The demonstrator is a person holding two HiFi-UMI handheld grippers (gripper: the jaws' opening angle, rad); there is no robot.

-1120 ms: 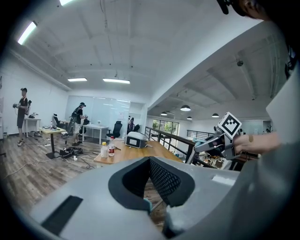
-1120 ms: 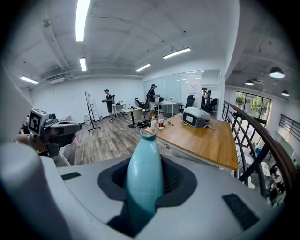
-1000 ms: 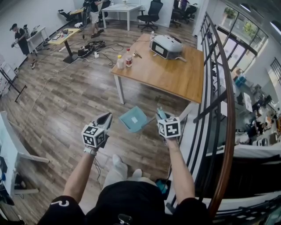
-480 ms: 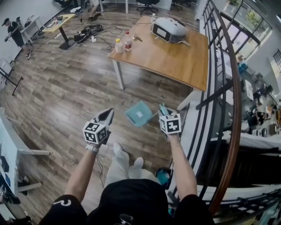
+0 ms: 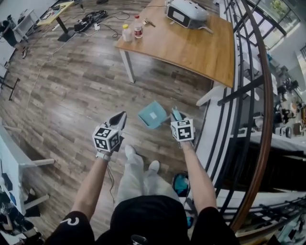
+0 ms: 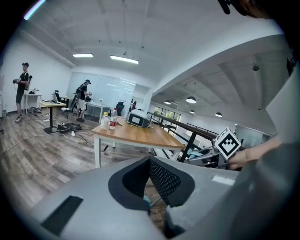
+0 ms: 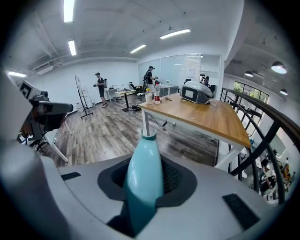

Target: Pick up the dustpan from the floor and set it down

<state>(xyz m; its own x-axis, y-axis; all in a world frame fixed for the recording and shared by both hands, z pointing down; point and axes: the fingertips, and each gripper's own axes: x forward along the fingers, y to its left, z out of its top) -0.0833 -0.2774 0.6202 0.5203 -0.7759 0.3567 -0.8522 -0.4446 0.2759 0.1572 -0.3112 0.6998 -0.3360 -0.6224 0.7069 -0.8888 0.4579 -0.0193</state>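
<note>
A teal dustpan [image 5: 153,115] hangs just above the wooden floor, its square pan tipped to the left of its handle [image 7: 145,178]. My right gripper [image 5: 176,116] is shut on that handle, which runs up between the jaws in the right gripper view. My left gripper [image 5: 119,118] is level with it to the left of the pan, a short gap away, jaws together with nothing in them. In the left gripper view the black pads [image 6: 161,180] meet in a narrow V, and the right gripper's marker cube [image 6: 228,143] shows at the right.
A wooden table [image 5: 191,45] stands ahead with a white device [image 5: 187,10] and two bottles [image 5: 126,32]. A dark railing [image 5: 260,95] runs along the right. My feet [image 5: 130,154] are just behind the grippers. Cables [image 5: 91,19] and people are far off at the left.
Both grippers have sunk toward the floor, the dustpan going down with the right one. The table now sits higher in the head view.
</note>
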